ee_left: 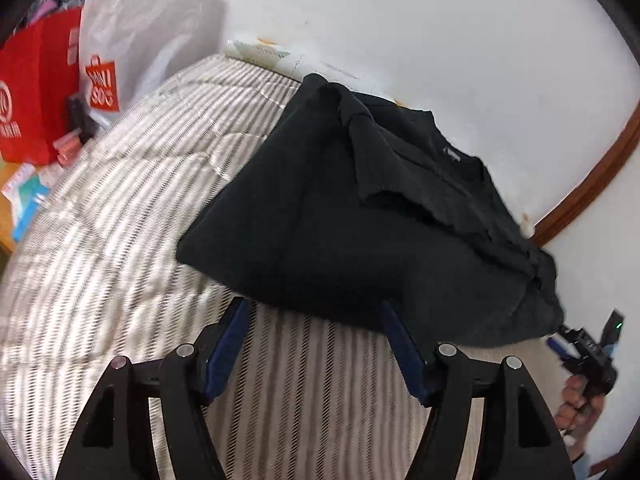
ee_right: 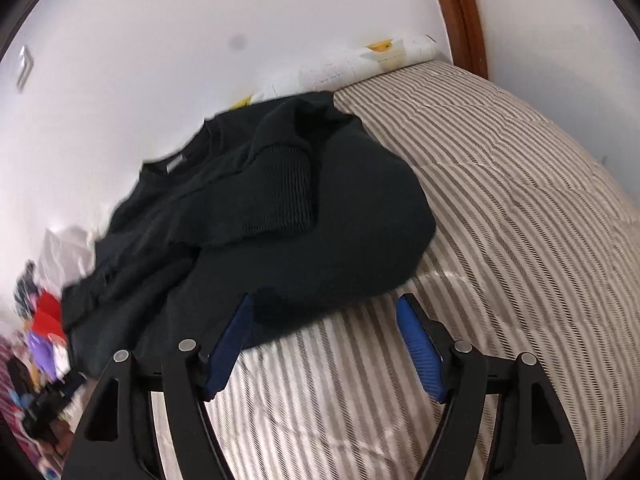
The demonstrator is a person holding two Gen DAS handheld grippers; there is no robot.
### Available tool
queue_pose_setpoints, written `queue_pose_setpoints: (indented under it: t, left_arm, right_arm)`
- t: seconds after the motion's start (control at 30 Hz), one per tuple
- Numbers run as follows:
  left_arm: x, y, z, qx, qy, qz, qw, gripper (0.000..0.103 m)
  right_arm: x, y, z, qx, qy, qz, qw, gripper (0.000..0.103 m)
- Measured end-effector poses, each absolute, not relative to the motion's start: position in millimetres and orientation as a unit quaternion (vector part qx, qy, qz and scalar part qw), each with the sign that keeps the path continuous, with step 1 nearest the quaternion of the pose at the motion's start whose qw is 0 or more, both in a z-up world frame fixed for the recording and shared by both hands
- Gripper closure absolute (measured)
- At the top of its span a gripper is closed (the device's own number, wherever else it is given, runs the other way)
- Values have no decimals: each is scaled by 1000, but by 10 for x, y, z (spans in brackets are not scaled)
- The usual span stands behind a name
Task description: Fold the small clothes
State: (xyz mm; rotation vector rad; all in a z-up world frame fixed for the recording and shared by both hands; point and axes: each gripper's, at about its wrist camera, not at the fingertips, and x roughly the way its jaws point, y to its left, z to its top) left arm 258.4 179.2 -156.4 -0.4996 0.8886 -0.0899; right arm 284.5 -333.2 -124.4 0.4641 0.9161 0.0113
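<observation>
Striped bed point(ee_right: 500, 184) fills both views. Left gripper point(ee_left: 314, 320) and right gripper point(ee_right: 324, 312) both have fingers spread wide, holding nothing, tips just at the near hem of the black sweater point(ee_right: 320, 220). It lies partly folded near the wall point(ee_left: 440, 32). Looks soft, floppy knit; I'd pinch the hem corners.

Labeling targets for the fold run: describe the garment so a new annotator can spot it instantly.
Start at the bed with the beige-and-white striped quilt pushed against the white wall. On the quilt by the wall lies the black knit sweater, one ribbed-cuff sleeve folded across its body. It is the only dark item on the bed; the red bag and white bag sit off its end.
</observation>
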Motion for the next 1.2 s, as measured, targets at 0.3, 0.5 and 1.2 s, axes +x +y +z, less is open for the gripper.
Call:
queue_pose_setpoints:
  t: [0.3, 0.5, 1.2]
  left_arm:
    - [2835, 1655, -1550, -254, 414, -12, 874, 35]
    - [2897, 1579, -1484, -226, 430, 10, 874, 90]
    - [1513, 1327, -1212, -139, 446, -47, 883, 93]
  right_arm:
    - [3118, -3274, -1413, 265, 434, -7, 861, 30]
    - [3127, -3234, -1359, 246, 419, -22, 874, 79]
    - [1532, -3400, -1158, 174, 424, 17, 888, 83]
